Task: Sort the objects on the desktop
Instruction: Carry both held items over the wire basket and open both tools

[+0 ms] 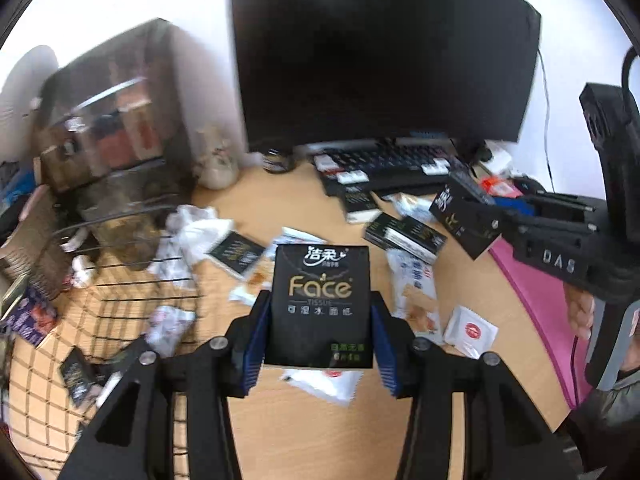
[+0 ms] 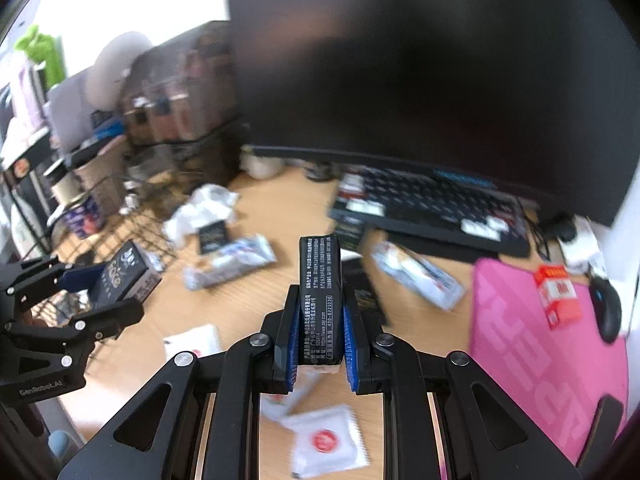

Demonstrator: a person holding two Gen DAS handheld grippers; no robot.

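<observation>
Clamped flat between the blue pads of the left gripper (image 1: 318, 334): a black tissue pack (image 1: 321, 307) printed "Face", broad side up, lifted clear of the wooden desk (image 1: 288, 420). Left of that pack, a black wire basket (image 1: 132, 280) with what looks like another dark pack inside, though blurred beyond certainty. Beyond the pack, a scatter of crumpled white wrappers (image 1: 192, 232), more black packs (image 1: 404, 236), and a white sachet (image 1: 472, 332) with a red mark. Behind the pack, a keyboard (image 1: 392, 164) under a dark monitor (image 1: 384, 52).

Right of the pack, the right gripper (image 2: 320, 336), closed tight on a second tissue pack (image 2: 320, 292) taken across its thin edge, printed side wall toward the camera, also off the desk. Further right, a pink mat (image 2: 544, 352) carrying a red-and-white box (image 2: 558, 296) and a black mouse (image 2: 608, 308).

Judged light, soft and squashable under glossy film, so likely slippery if pinched lightly. Best held near the middle, across the narrow width, firmly enough to dent the paper. Probable destination the basket, judging by what seems to lie there.
</observation>
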